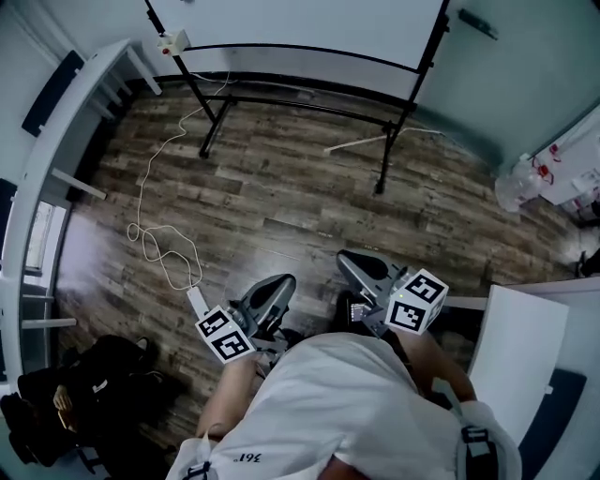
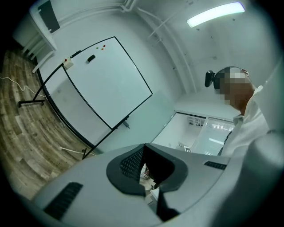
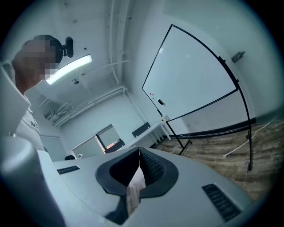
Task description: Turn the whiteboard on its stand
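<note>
The whiteboard stands on its black stand across the wooden floor, at the top of the head view. It also shows in the left gripper view, whiteboard, and in the right gripper view, whiteboard. Both grippers are held close to the person's body, well short of the board and touching nothing. My left gripper is shut with nothing between its jaws, and its tips meet in its own view, left gripper. My right gripper is likewise shut and empty, its tips closed in the right gripper view.
A white cable snakes over the floor from a small white box on the stand. A white rod lies near the stand's right leg. A white desk runs along the left, a black bag sits below it, and a white table is on the right.
</note>
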